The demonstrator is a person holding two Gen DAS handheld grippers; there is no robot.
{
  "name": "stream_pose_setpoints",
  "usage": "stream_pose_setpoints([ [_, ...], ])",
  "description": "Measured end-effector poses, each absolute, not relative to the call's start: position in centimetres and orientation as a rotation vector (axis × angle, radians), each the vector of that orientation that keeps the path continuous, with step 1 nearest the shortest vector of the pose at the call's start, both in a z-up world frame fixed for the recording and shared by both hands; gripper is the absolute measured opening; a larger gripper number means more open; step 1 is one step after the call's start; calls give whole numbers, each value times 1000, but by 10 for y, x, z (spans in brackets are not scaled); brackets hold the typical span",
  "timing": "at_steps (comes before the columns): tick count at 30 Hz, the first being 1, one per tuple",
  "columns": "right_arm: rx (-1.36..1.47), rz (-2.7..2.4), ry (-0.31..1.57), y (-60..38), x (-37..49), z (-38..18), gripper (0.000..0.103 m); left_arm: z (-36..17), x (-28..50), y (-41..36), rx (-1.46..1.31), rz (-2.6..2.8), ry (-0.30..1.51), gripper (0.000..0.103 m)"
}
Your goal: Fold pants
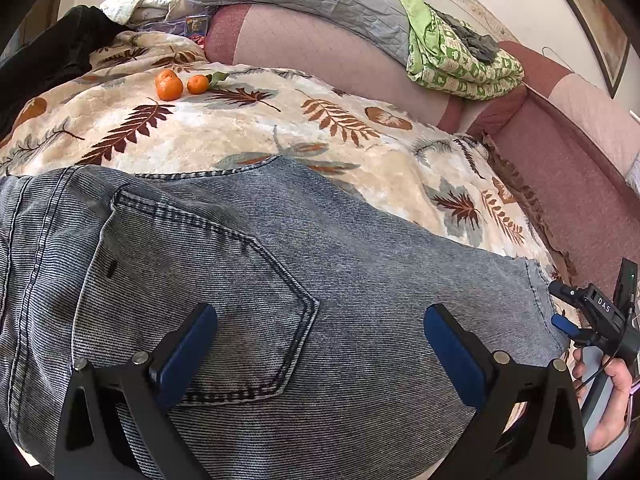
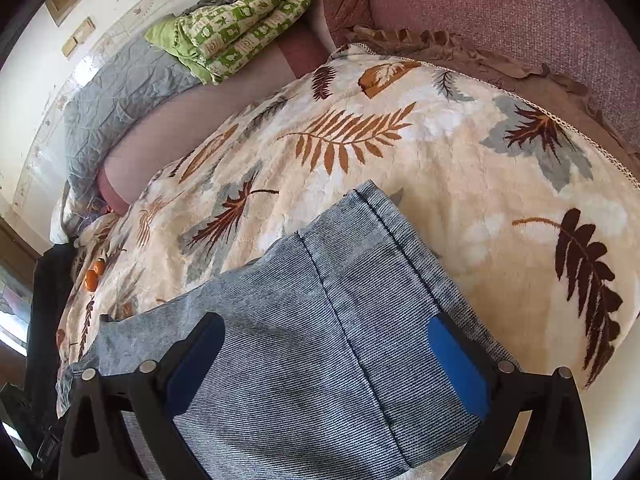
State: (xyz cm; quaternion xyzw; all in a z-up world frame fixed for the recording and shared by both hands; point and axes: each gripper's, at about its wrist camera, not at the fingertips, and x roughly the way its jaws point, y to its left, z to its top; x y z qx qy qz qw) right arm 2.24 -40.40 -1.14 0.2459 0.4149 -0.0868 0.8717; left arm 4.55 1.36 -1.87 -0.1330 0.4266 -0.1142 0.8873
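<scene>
Nearest in the left wrist view, the left claw (image 1: 320, 344) stands wide, its blue pads apart over the seat of the jeans (image 1: 248, 288) and holding nothing; the back pocket (image 1: 224, 288) lies between the fingers, at lower centre of the frame. The right claw (image 2: 328, 364) is likewise wide and empty, poised over the leg end of the jeans (image 2: 320, 340), where the hem edges reach toward the middle of the right wrist view. At the lower right edge of the left wrist view a hand (image 1: 612, 396) grips the other tool. The jeans lie flat on a leaf-patterned blanket (image 1: 224, 136) spread over the bed, and they seem already doubled leg on leg, since two layers of hem show one upon the other; I judge the lengthwise fold done and the crosswise folds still to make, though whether one of those is made already cannot be told. Farther off, at upper left, two tangerines (image 1: 180, 85) rest on the blanket, well apart from the jeans, and beyond them a green quilt (image 1: 456, 56) lies on the pink cushions at upper right.
</scene>
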Motion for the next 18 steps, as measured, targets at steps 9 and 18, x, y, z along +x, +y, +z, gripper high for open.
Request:
stream_pose_setpoints([
  [9,710,-122,863,-412,1,-16,103,-18,45,14,-277,-237,886,103],
  [18,776,-61,882,-417,-22,-16,103,-18,47,5,-263,-253,891,103],
])
